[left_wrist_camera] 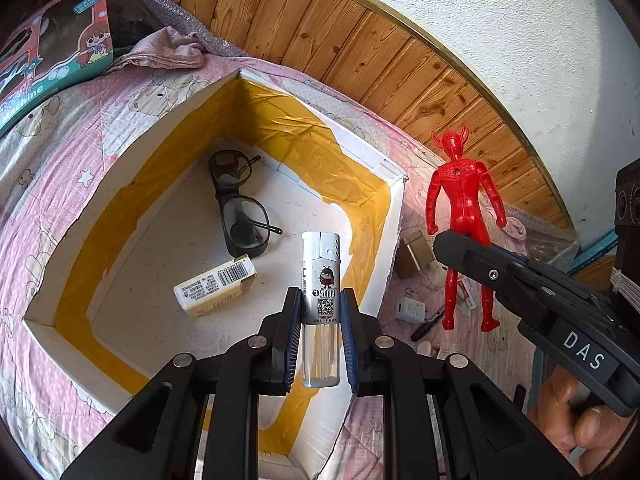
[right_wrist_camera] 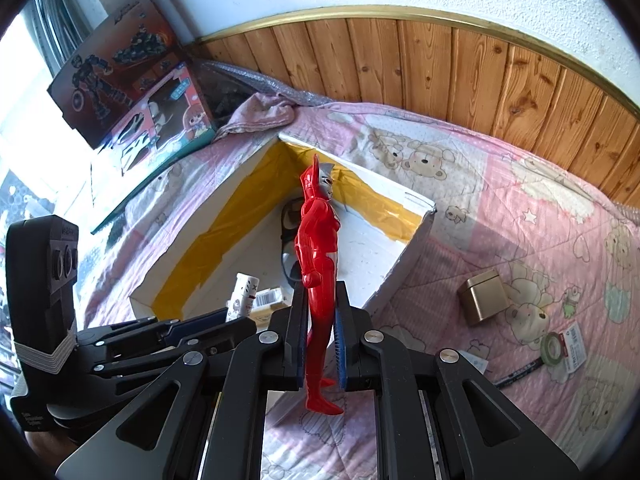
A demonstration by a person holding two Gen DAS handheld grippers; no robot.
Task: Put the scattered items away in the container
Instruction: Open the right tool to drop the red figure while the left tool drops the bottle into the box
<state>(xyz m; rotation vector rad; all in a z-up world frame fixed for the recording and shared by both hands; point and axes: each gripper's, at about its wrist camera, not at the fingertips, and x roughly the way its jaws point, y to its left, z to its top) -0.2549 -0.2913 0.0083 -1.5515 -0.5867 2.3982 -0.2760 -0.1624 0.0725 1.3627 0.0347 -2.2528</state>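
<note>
Both jaws pinch loads: our left gripper [left_wrist_camera: 320,332] holds a lighter [left_wrist_camera: 321,280] over the box [left_wrist_camera: 394,216], right gripper [right_wrist_camera: 320,336] a red figure [right_wrist_camera: 318,248].

The silver lighter [left_wrist_camera: 321,276], seen above the open white box [left_wrist_camera: 394,216], carries the brand word "Sanny" under a small cartoon bug, with a QR code below it and a line of print too small to read. Inside that box, the pale carton [left_wrist_camera: 216,290] shows a barcode and rows of characters that cannot be made out. Just right of the box, the right gripper [left_wrist_camera: 452,246] bears the white letters "DAS" on its black arm. Well left of the box, the toy package [left_wrist_camera: 52,48] shows a slanted word ending in "achine"; its other labels are too blurred to read.
</note>
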